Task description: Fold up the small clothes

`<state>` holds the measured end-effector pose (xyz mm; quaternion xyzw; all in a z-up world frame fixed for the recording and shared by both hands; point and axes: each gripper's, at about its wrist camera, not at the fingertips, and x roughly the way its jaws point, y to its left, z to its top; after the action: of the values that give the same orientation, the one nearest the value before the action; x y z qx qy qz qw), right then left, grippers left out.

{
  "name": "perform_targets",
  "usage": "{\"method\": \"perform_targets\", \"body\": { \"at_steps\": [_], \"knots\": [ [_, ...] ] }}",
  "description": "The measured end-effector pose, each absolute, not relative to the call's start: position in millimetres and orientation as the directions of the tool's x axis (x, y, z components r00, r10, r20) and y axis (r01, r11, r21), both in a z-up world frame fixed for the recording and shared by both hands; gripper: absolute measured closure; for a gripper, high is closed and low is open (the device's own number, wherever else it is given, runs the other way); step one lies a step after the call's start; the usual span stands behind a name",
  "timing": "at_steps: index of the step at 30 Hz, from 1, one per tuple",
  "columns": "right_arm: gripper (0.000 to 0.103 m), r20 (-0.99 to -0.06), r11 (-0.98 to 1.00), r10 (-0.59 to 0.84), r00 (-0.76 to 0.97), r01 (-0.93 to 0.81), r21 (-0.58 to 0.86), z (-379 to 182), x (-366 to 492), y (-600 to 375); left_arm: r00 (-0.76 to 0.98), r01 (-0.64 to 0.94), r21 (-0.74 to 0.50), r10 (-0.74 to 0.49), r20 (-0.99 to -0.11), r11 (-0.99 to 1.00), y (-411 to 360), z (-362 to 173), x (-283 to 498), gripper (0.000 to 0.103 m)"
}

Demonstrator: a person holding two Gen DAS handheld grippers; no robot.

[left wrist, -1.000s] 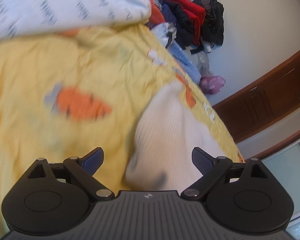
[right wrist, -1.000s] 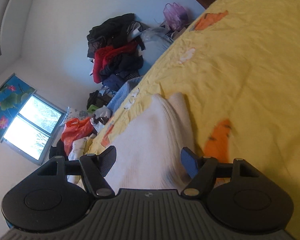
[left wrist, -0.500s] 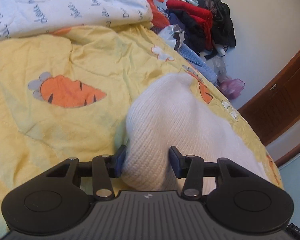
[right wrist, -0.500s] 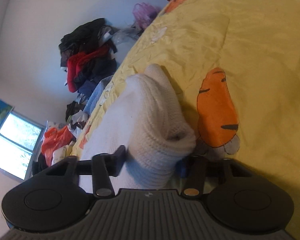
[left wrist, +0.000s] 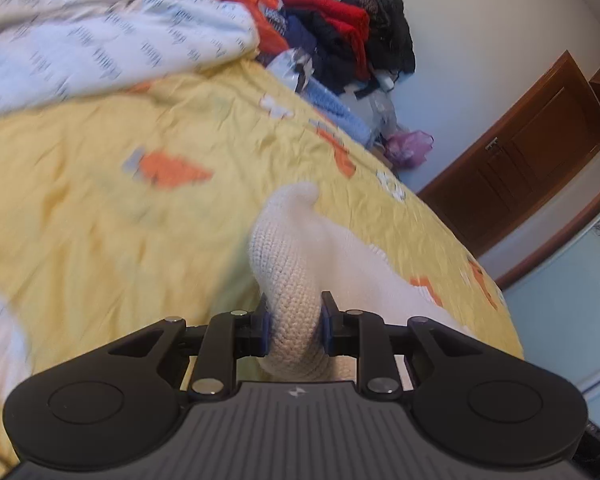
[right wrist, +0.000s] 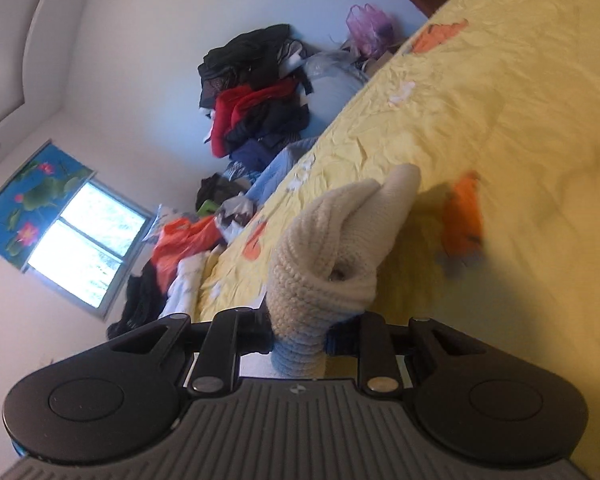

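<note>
Both tongs have closed since earlier, left tongs [left wrist: 294, 330] and right tongs [right wrist: 298, 334] still tightening, pinching the cream knitted garment [left wrist: 300, 248] [right wrist: 332, 240] above the yellow carrot-print bed sheet [left wrist: 100, 220] [right wrist: 500, 120]

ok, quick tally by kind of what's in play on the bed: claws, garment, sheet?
Claws: 2, the left claw and the right claw, both closing with the knit between their pads
Cream knit garment: 1
Yellow sheet: 1
Total: 4
</note>
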<state>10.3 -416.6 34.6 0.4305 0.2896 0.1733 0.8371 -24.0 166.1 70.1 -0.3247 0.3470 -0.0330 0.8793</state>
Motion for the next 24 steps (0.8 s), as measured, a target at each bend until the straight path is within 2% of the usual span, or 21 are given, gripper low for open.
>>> {"method": "perform_targets", "body": {
  "at_steps": [4, 6, 8, 10, 12, 13, 14, 15, 17, 19, 21, 24],
  "knots": [
    [0.076, -0.393, 0.578, 0.529, 0.752, 0.020, 0.815, 10.6, -50.8, -435.9, 0.674, -0.178, -0.582, -0.332, -0.660, 0.794, 171.2, 28.9, -62.0, 0.079],
    [0.068, -0.474, 0.617, 0.503, 0.722, 0.084, 0.783, -9.4, -61.9, -435.1, 0.658, -0.172, -0.577, -0.342, -0.670, 0.798, 174.6, 21.2, -67.3, 0.074],
    [0.049, -0.582, 0.677, 0.450, 0.678, 0.166, 0.717, -18.3, -63.7, -434.8, 0.630, -0.131, -0.576, -0.381, -0.676, 0.807, 179.7, 33.6, -66.0, 0.072],
    [0.047, -0.566, 0.691, 0.447, 0.693, 0.134, 0.710, -7.4, -65.8, -440.3, 0.614, -0.053, -0.526, -0.388, -0.688, 0.849, 185.9, 55.8, -64.5, 0.072],
    [0.046, -0.552, 0.724, 0.413, 0.724, 0.106, 0.681, 8.9, -62.1, -447.5, 0.673, -0.041, -0.405, -0.275, -0.687, 0.913, 192.5, 82.4, -65.1, 0.069],
    [0.043, -0.536, 0.755, 0.373, 0.757, 0.088, 0.650, 18.5, -59.0, -450.5, 0.712, -0.048, -0.349, -0.213, -0.669, 0.936, 195.0, 94.5, -62.8, 0.054],
    [0.041, -0.516, 0.786, 0.342, 0.785, 0.062, 0.615, 27.8, -53.0, -452.0, 0.744, -0.061, -0.308, -0.163, -0.649, 0.949, 196.0, 103.7, -58.4, 0.025],
    [0.041, -0.509, 0.815, 0.324, 0.797, 0.038, 0.579, 37.1, -42.4, -451.4, 0.781, -0.097, -0.265, -0.092, -0.618, 0.959, 196.0, 113.0, -50.7, 0.013],
    [0.038, -0.506, 0.850, 0.319, 0.801, -0.006, 0.526, 51.2, -14.6, -445.9, 0.821, -0.117, -0.232, -0.037, -0.569, 0.966, 188.5, 122.5, -30.7, 0.011],
    [0.031, -0.492, 0.855, 0.366, 0.790, -0.076, 0.513, 56.9, 17.9, -438.0, 0.830, -0.052, -0.243, -0.093, -0.550, 0.969, 174.1, 122.2, 1.3, 0.011],
    [0.030, -0.518, 0.878, 0.361, 0.775, -0.096, 0.469, 55.0, 54.8, -427.6, 0.807, -0.015, -0.191, -0.101, -0.582, 0.982, 148.9, 109.2, 40.5, 0.011],
    [0.029, -0.588, 0.924, 0.331, 0.738, -0.128, 0.359, 47.2, 102.5, -402.6, 0.750, 0.035, -0.003, -0.028, -0.660, 0.999, 105.8, 81.6, 91.8, 0.012]
  ]
}}
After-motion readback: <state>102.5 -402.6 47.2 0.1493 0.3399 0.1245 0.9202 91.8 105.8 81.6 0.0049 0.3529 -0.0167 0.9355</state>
